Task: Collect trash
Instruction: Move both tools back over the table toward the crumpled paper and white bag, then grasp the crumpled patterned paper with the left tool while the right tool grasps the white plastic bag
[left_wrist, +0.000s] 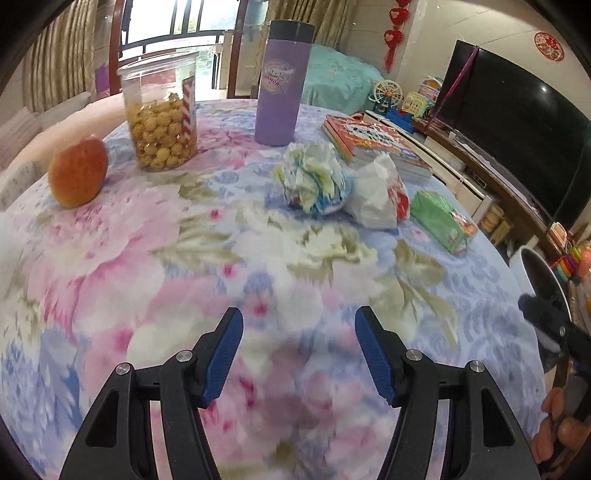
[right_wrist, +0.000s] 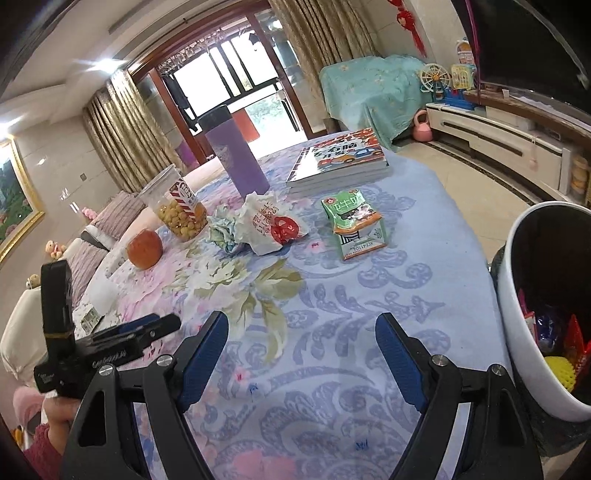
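On the floral tablecloth lie a crumpled blue-and-white wrapper (left_wrist: 314, 177) (right_wrist: 223, 230), a crumpled white paper bag with red print (left_wrist: 376, 195) (right_wrist: 271, 227) and a flattened green carton (left_wrist: 443, 221) (right_wrist: 354, 225). My left gripper (left_wrist: 299, 354) is open and empty, low over the cloth, well short of the trash. My right gripper (right_wrist: 303, 362) is open and empty over the table's near right part, beside the white trash bin (right_wrist: 517, 258), which holds several wrappers. The left gripper also shows in the right wrist view (right_wrist: 136, 334).
A purple tumbler (left_wrist: 282, 81), a clear popcorn tub (left_wrist: 160, 114), an orange fruit (left_wrist: 77, 171) and a stack of books (left_wrist: 373, 142) stand on the table's far half. The bin's rim (left_wrist: 532, 254) sits off the table's right edge. A TV cabinet lies beyond.
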